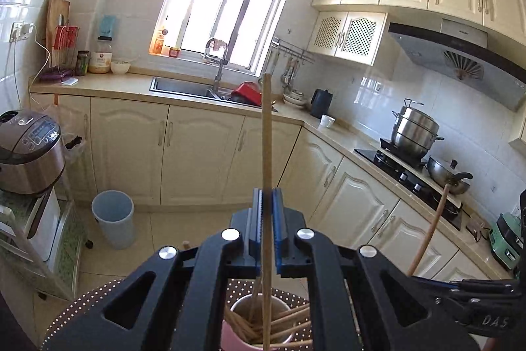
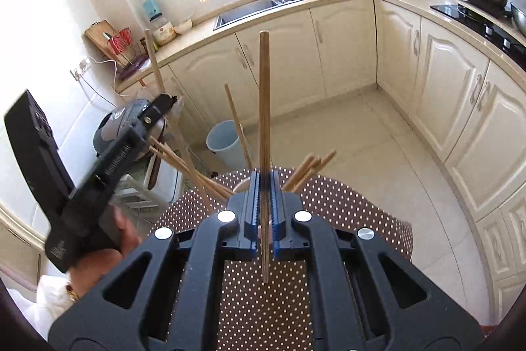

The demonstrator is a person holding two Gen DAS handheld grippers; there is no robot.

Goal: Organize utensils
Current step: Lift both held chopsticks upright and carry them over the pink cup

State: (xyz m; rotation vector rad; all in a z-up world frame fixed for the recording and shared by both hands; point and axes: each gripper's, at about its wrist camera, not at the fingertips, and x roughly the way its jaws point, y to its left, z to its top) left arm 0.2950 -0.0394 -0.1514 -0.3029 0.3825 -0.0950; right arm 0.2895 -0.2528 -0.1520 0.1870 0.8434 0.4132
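Step in hand: chopsticks were being gathered into a cup; each hand carried one stick, so this looked like the loading stage, well under way.
Left tongs (image 1: 267, 221): clamped together on a single upright chopstick (image 1: 266, 134), its lower end reaching down into the cup's mouth.
Right tongs (image 2: 264, 206): clamped together on another chopstick (image 2: 264, 107), held upright, lower end free above the spotted cloth.
Cup (image 1: 230, 334): pink outside, at 6 o'clock in the left view, already holding a fan of chopsticks (image 1: 289, 318); in the right view it sat at 12 o'clock just beyond the tongs.
Next move, as a judgement: the left stick needed lowering and release; the right one then needed carrying forward over the rim.
Surface (image 2: 345, 203): small and round, brown with white dots; its edge curved close behind the cup at 12 to 2 o'clock.
Open room: bare floor (image 2: 378, 127) lay beyond; splayed sticks at 10 and 1 o'clock crowded the approach.
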